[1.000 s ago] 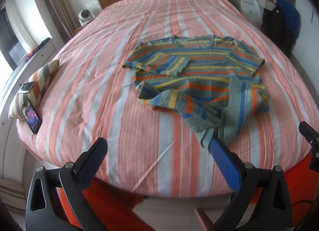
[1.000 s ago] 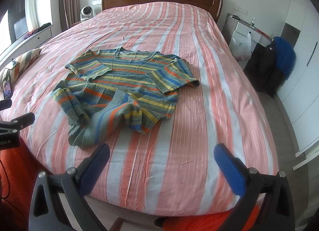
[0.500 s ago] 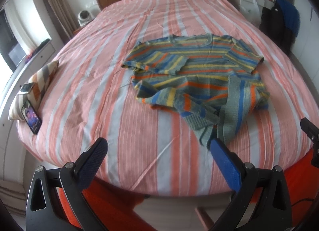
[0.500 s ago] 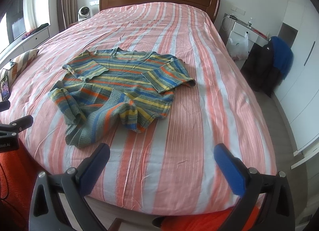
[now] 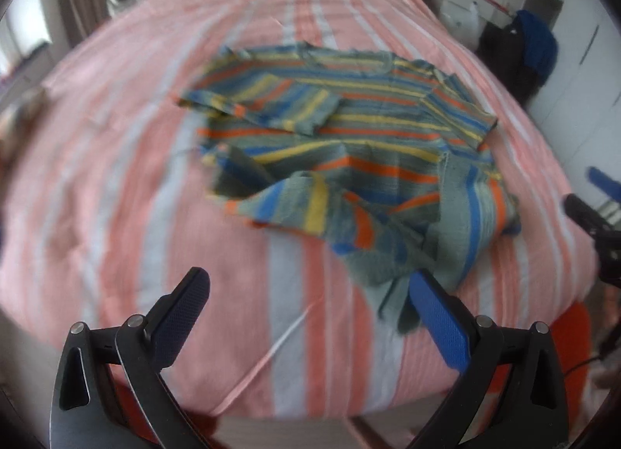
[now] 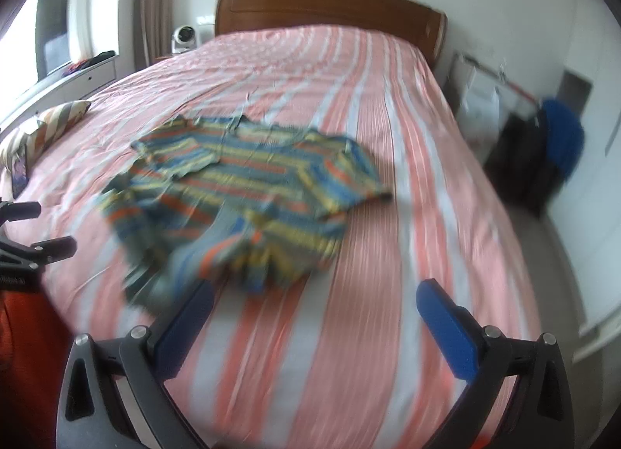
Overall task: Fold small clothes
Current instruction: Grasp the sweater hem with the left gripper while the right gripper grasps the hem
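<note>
both claws, left claw [image 5: 306, 290] and right claw [image 6: 314, 301], gape empty before the striped sweater [image 5: 349, 146]; only the right view shows the headboard [image 6: 330, 6].

A home bedroom. A bed [image 6: 388, 138] with a pink-and-white striped cover fills the view; its wooden headboard [image 6: 330, 6] stands at 12 o'clock, a curtained window [image 6: 58, 37] at 10 o'clock, and a striped cushion [image 6: 50, 123] at 9 o'clock.

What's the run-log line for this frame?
phase: approach | left gripper: open, empty | right gripper: open, empty | sweater: crumpled, on bed | image: blurred
</note>
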### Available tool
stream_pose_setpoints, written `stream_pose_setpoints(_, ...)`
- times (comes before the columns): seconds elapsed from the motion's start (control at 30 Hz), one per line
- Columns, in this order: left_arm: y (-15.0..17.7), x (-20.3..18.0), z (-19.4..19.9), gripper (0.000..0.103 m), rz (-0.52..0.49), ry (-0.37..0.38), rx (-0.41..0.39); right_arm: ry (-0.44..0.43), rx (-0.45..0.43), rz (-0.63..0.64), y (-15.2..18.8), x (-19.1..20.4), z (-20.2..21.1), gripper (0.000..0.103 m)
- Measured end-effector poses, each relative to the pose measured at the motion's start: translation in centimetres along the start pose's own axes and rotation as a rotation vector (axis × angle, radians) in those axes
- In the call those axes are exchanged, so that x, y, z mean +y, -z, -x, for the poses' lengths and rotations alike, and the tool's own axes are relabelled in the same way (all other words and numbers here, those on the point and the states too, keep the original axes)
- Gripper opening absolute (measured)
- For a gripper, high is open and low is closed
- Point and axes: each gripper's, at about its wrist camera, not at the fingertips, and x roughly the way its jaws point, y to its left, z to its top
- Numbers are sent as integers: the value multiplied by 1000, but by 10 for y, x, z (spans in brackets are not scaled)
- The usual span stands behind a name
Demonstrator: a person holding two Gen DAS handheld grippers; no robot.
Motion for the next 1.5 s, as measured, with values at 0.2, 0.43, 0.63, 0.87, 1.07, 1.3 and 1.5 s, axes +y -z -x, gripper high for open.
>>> stream_pose_setpoints(0.2,-12,-4,-41,27,82,142,70,-381,195,-37,-22,29,-94,90)
stream_pose_setpoints(0.43,29,33,17,10,59,260,69,-458,251,-14,21,19,-60,16)
stream_pose_setpoints(0.63,85,58,35,10,-23,168,154,-431,293,-26,82,-18,-5,18)
stream_pose_setpoints(0.87,100,67,16,9,41,164,196,-465,367,-297,129,-58,-20,66)
stream_pose_setpoints(1.07,91,81,30,61,73,165,117,-619,338,-470,134,-61,-33,84)
stream_pose_setpoints(1.3,89,82,8,63,86,130,154,-619,423,-447,143,-25,-60,81)
stream_pose_setpoints(1.5,85,52,-18,7,72,121,211,-533,395,-396,140,-39,-44,5)
